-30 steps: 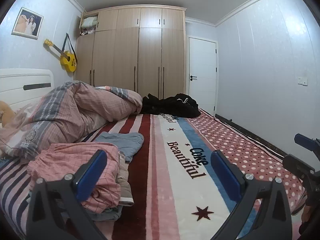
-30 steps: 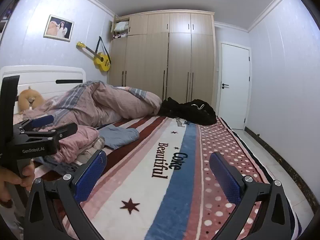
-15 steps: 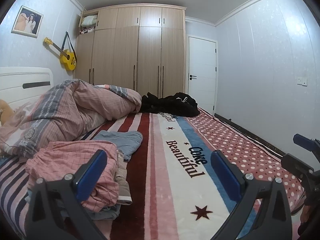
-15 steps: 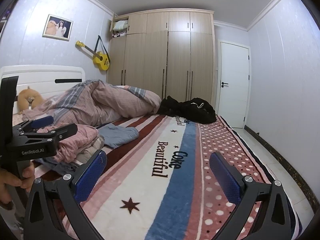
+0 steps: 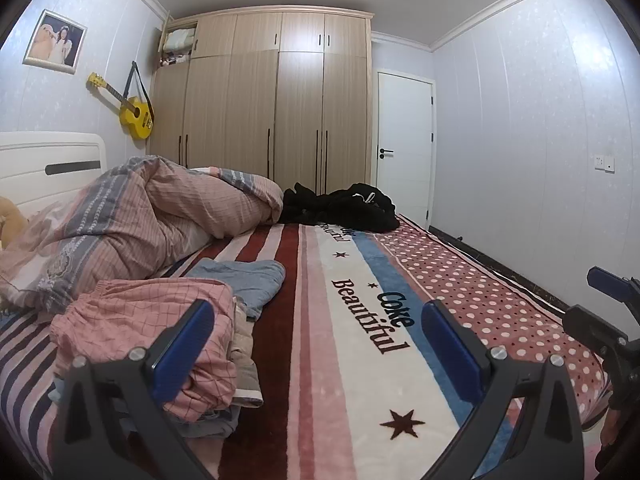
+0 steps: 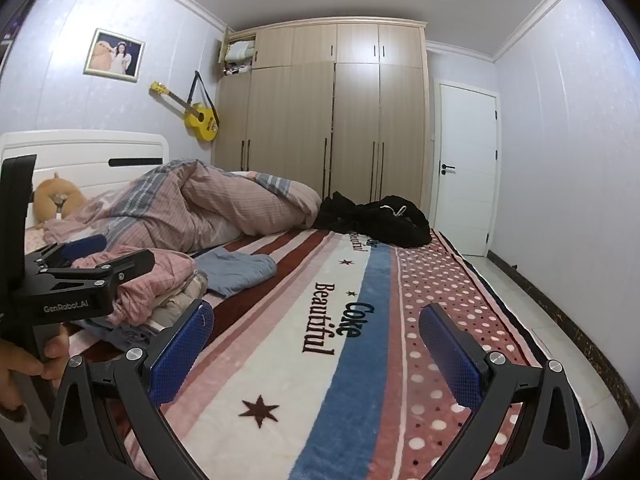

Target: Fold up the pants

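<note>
Clearly nothing's folded: both grippers, left (image 5: 316, 344) and right (image 6: 314, 346), gape empty; pile (image 5: 148, 332) at nine o'clock.

The right gripper (image 6: 314, 350) is being held low over a striped blanket (image 6: 280, 360), its 2 blue-padded fingers (image 6: 182, 350) spread wide with nothing between them. At the left edge, the left gripper (image 6: 86, 268) is being gripped by a hand (image 6: 24, 364), its jaws parted above a heap of pink checked clothes (image 6: 156, 276). Blue pants (image 6: 240, 270) are lying just beside that heap. A black garment (image 6: 380, 220) is lying near the wardrobe (image 6: 332, 120).
</note>
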Demonstrator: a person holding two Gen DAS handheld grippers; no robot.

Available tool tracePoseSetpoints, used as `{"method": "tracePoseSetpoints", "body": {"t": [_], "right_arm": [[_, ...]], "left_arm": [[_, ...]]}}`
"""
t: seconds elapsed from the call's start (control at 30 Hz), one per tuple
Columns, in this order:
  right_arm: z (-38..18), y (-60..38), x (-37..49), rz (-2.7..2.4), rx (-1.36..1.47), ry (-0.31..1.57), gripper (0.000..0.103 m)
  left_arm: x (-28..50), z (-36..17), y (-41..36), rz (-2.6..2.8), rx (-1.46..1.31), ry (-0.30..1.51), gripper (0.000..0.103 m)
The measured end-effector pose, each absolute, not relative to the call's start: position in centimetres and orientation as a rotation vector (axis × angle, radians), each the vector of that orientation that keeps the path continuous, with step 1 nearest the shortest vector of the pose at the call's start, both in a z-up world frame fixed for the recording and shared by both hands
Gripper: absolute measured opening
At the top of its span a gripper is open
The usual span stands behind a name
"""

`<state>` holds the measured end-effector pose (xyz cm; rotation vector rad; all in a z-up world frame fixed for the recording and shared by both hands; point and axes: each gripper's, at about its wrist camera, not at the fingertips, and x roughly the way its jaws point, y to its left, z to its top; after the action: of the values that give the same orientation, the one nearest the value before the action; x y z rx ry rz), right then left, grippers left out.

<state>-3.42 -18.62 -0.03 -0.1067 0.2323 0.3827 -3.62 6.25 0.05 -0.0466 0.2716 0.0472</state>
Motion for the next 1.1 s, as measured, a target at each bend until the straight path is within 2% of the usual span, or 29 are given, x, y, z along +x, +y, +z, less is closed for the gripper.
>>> {"method": "tracePoseSetpoints", "body": {"t": [1.1], "right_arm": [[-0.18,-19.47,-3.38,0.362,-0.085,0.244,0.103]], "left_arm": [[-3.92,0.14,6.73,0.054,-0.068,0.279,0.102]]}}
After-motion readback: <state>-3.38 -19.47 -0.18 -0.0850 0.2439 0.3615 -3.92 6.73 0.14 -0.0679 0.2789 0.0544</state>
